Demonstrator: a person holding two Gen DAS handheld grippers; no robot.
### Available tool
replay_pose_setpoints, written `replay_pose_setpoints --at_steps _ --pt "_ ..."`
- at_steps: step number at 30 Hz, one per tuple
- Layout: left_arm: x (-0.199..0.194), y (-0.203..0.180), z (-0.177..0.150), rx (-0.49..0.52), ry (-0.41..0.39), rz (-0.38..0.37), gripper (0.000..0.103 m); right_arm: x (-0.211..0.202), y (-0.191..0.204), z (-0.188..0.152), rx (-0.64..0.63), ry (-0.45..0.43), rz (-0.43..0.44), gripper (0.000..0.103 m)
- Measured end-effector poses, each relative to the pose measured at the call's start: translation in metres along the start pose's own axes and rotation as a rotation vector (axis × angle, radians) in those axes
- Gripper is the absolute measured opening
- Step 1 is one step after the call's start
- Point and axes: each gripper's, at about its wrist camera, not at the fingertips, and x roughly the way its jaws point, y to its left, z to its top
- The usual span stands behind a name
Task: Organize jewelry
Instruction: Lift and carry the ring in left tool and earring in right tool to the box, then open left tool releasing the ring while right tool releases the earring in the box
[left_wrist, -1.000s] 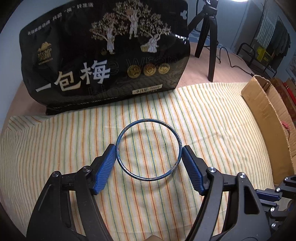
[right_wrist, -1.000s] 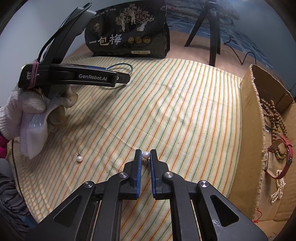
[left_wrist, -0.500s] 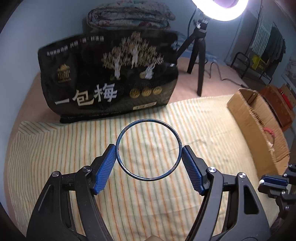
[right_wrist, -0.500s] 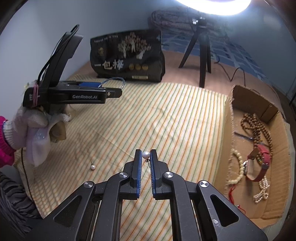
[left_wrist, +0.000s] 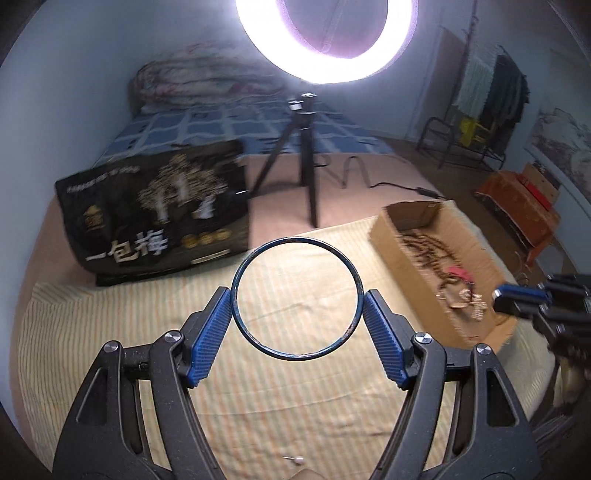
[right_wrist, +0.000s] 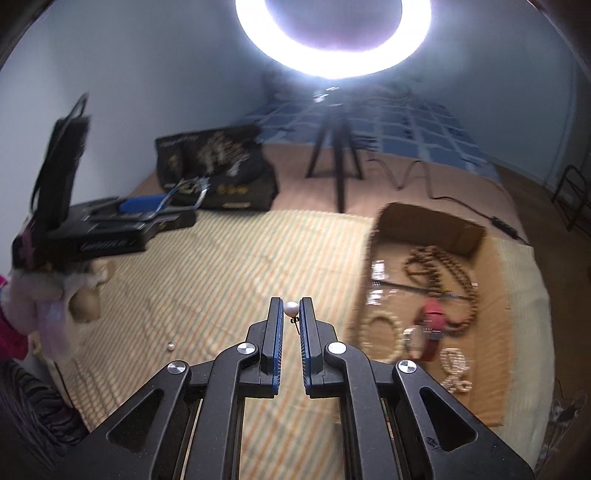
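The blue bangle (left_wrist: 296, 297) sits gripped across its width between the left claw (left_wrist: 296, 332) pads, clear above the striped cloth (left_wrist: 258, 424). The right claw (right_wrist: 291, 314), nearly closed, pinches a pearl earring (right_wrist: 291, 308) at its tips. Both are held aloft, probably bound for the cardboard box (right_wrist: 436, 221) on the right. Only the right view shows the box's beads and watch clearly; only the left shows the bangle's whole ring.

Bright ring light (left_wrist: 327, 40), blue walls (left_wrist: 110, 55)

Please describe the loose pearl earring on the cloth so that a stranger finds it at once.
Start at the striped cloth. Near its left edge, below the gloved hand, lies a pearl earring. Unlike the pearl in the right gripper, nothing holds it.
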Motion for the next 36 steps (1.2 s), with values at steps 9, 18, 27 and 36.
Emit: replay_pose_setpoints --at_steps 9,18,27,36 --pt "0.003 -0.059 0.012 0.064 -0.011 -0.067 0.074 -0.024 -0.057 -0.002 0.106 -0.026 -0.057 0.007" --pt "0.033 -0.106 0.027 0.069 0.011 -0.116 0.074 -0.036 -0.098 -0.015 0.185 -0.017 -0.080 0.007" --pt "0.074 -0.134 0.038 0.062 0.051 -0.123 0.074 -0.025 -0.124 -0.025 0.248 0.015 -0.087 0.007" --pt "0.109 -0.154 0.036 0.078 0.099 -0.119 0.074 -0.009 -0.131 -0.034 0.240 0.057 -0.097 0.007"
